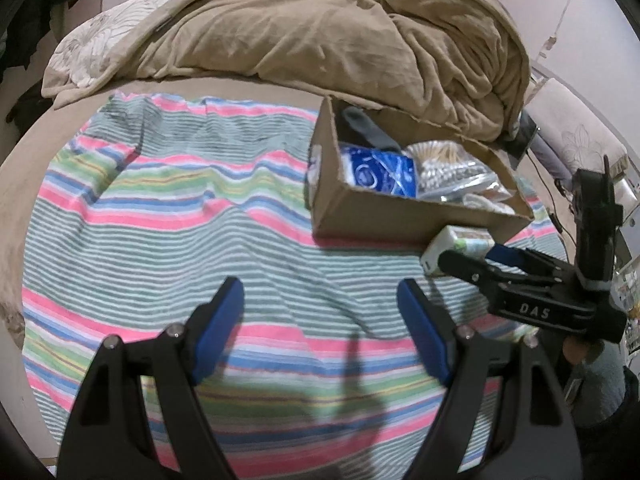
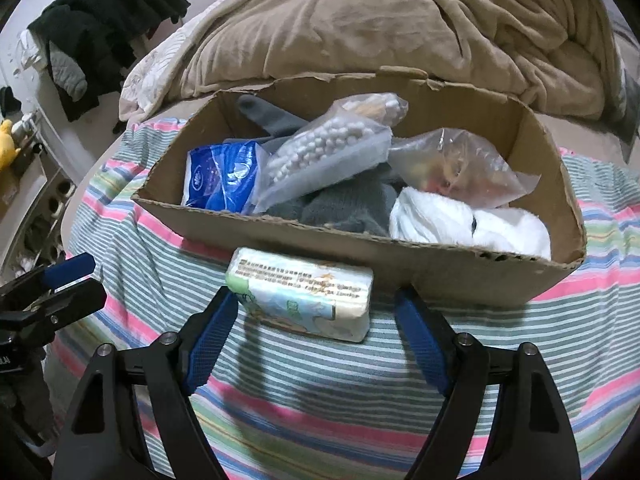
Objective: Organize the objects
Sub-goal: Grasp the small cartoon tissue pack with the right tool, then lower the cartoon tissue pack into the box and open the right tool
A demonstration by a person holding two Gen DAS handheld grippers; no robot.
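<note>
Right hand-held gripper (image 2: 316, 304) straddles one tissue pack (image 2: 302, 298).

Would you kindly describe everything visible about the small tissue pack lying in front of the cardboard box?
The tissue pack is a small soft rectangular block in glossy plastic wrap, white with a pale green end, cartoon prints and a band of small printed text along its top. It looks sealed and full. It lies flat on the striped cloth, outside the cardboard box, its far side against or very near the box's front wall. The right gripper straddles it with open jaws; one pad is close to its green end, the other apart.
</note>
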